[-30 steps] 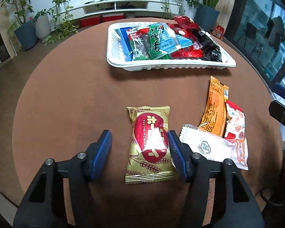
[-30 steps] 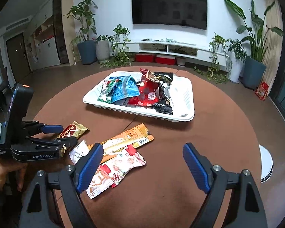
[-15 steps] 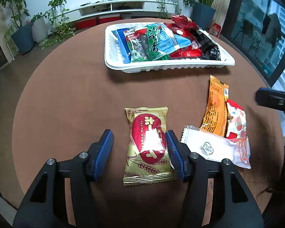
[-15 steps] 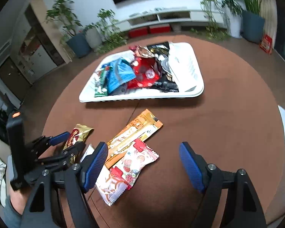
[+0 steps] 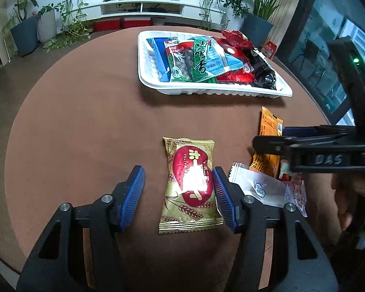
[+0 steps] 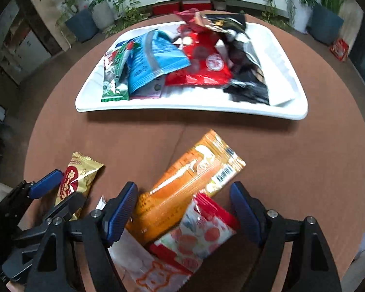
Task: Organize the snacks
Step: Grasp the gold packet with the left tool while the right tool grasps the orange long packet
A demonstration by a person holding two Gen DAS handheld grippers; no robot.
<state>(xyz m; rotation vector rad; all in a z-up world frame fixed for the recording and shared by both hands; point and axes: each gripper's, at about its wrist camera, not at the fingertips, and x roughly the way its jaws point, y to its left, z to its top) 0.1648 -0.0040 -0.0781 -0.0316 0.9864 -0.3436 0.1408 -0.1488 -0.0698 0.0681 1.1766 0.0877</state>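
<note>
**A:** Start on your left. Where is your left gripper [image 5: 178, 192]?

**B:** Low over the near edge of the desk [image 5: 85, 121], fingers wide apart. The gold snack packet [image 5: 191, 187] lies flat between them, nearer the right finger, which looks to be just touching its edge; the left finger is well clear. You are straddling it lengthwise, probably so a squeeze catches the packet across its narrow width.

**A:** And moving right?

**B:** A white wrapper [image 5: 258, 186] lies just beside the gold packet, partly under the orange packet [image 6: 189, 185] and the red-and-white packet [image 6: 197, 238]. Those three overlap in a loose pile toward the near right edge of the desk.

**A:** Your right gripper [image 6: 183, 215]?

**B:** Its fingers are also spread wide and hold nothing. They bracket the orange and red-and-white packets from above; the view is blurred, so I cannot tell whether they touch. Because the pile overlaps, closing there could pinch two packets at once.

**A:** Where do they go?

**B:** Most likely the white tray [image 5: 206, 90] at the far edge, already carrying several packets, with bare room at its right end.
</note>
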